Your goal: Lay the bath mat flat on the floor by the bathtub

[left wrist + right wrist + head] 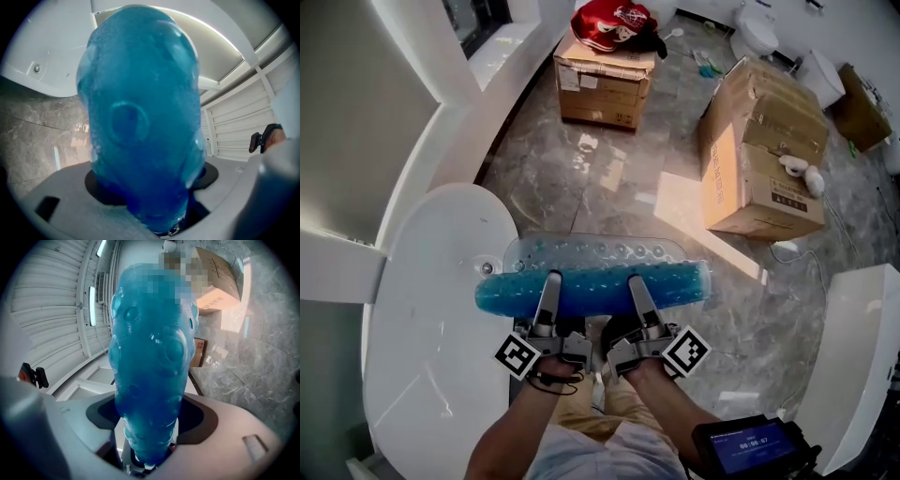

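Observation:
A see-through blue bath mat (591,286) with round suckers is bunched into a long roll and held above the grey marble floor (581,178), just right of the white bathtub (431,309). A paler flap of the mat spreads out beyond the roll. My left gripper (551,279) is shut on the roll's left half and my right gripper (636,283) on its right half, side by side. The mat (140,117) fills the left gripper view and hides the jaw tips. In the right gripper view the mat (150,366) does the same.
Two cardboard boxes stand on the floor, one far ahead (605,84) with a red bag (614,23) on it, one to the right (759,155). A toilet (757,33) sits at the back. A white fixture (862,347) curves along the right edge.

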A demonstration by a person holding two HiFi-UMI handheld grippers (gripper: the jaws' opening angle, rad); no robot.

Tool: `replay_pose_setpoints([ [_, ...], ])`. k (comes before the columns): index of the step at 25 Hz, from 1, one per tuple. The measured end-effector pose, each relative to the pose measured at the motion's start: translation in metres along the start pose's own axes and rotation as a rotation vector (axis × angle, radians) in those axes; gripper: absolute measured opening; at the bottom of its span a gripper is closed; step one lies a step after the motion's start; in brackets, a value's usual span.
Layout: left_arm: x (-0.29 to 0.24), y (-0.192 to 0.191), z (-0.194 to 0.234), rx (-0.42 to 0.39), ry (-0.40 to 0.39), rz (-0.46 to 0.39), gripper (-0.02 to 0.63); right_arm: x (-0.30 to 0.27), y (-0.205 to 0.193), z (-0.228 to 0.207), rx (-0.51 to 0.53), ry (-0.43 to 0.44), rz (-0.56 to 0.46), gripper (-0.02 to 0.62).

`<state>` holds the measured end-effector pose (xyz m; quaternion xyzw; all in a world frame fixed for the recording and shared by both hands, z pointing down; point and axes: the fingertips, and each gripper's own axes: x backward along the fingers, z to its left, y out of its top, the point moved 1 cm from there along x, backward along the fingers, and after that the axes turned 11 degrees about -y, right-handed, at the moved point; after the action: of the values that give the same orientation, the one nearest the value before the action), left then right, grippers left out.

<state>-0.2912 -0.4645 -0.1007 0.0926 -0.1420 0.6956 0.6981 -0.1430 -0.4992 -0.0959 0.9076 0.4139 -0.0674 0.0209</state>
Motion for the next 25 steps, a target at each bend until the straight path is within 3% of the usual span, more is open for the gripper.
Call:
replay_pose_setpoints([
  [5, -0.008, 0.003, 0.062, 0.008, 0.009, -0.026, 0.342, -0.035, 0.013, -0.050, 0.007, -0.022, 0.025, 0.337],
  [13, -0.001, -0.016, 0.188, 0.035, 0.052, -0.040, 0.344, -0.072, 0.042, -0.163, 0.002, -0.068, 0.025, 0.337],
  [25, 0.036, -0.005, 0.374, 0.030, 0.075, -0.040, 0.345, -0.134, 0.037, -0.344, -0.003, -0.085, 0.041, 0.337],
])
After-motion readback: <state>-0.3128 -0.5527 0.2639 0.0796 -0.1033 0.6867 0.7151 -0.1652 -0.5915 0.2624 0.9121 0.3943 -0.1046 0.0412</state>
